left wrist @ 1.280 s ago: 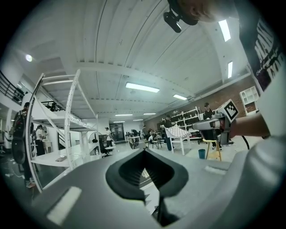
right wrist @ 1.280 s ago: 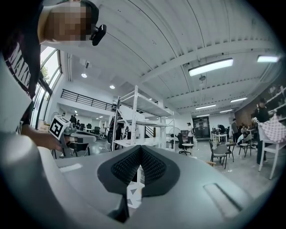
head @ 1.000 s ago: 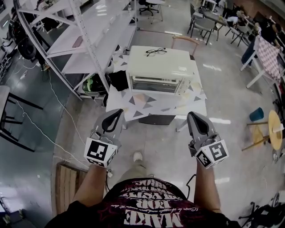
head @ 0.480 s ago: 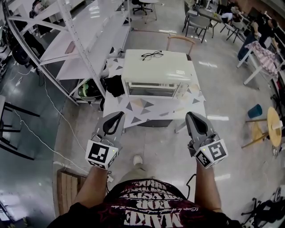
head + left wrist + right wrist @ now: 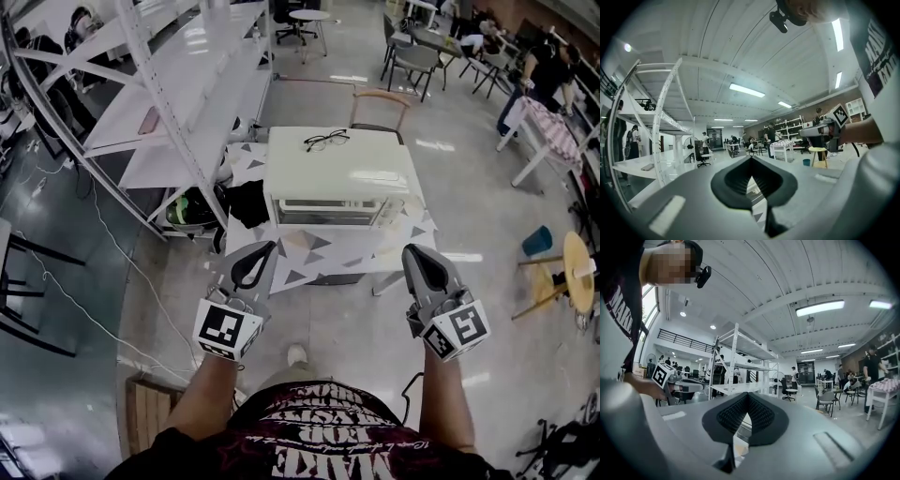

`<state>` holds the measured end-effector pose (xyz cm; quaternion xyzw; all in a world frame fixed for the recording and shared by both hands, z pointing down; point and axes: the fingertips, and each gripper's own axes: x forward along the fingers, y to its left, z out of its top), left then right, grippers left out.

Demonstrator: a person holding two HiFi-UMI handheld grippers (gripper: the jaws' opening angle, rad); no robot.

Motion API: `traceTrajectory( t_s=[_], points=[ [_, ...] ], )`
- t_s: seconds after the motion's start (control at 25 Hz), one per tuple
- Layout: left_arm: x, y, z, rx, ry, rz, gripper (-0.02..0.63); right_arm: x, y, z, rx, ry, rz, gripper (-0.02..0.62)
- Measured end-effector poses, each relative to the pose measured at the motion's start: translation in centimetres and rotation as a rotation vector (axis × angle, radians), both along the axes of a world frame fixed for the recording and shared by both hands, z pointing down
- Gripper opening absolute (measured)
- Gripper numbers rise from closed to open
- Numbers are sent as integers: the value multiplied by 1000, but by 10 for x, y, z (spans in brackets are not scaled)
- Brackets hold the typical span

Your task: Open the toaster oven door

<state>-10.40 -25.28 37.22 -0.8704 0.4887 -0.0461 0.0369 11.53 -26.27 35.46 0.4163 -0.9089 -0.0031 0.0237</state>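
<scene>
A cream toaster oven (image 5: pixel 339 169) stands on a small table with a triangle-patterned cloth (image 5: pixel 328 251) in the head view. Its glass door (image 5: pixel 336 212) faces me and is closed. A pair of black glasses (image 5: pixel 326 141) lies on its top. My left gripper (image 5: pixel 263 249) hangs in the air short of the table's near left corner, shut and empty. My right gripper (image 5: pixel 413 253) hovers by the near right corner, also shut with nothing held. Both are apart from the oven. The jaw tips meet in the left gripper view (image 5: pixel 751 159) and the right gripper view (image 5: pixel 747 397).
A white shelving rack (image 5: pixel 178 84) runs along the left. A black bag (image 5: pixel 249 201) sits beside the table, and a wooden chair (image 5: pixel 380 97) stands behind it. A teal bucket (image 5: pixel 539 240) and a round stool (image 5: pixel 576 272) stand at the right. A wooden pallet (image 5: pixel 148 412) lies near left.
The table and oven have come nearer and sit lower in the head view. Both grippers stayed shut and level, now close to the table's near edge.
</scene>
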Motion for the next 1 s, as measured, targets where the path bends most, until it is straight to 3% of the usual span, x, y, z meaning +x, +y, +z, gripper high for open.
traceTrajectory(
  t_s=[0.56, 1.0],
  points=[
    [-9, -35, -10, 22, 25, 85, 0, -16, -16, -22, 19, 14, 55, 23],
    [-9, -60, 14, -32, 32, 62, 0, -15, -48, -15, 18, -9, 43, 23]
  ],
)
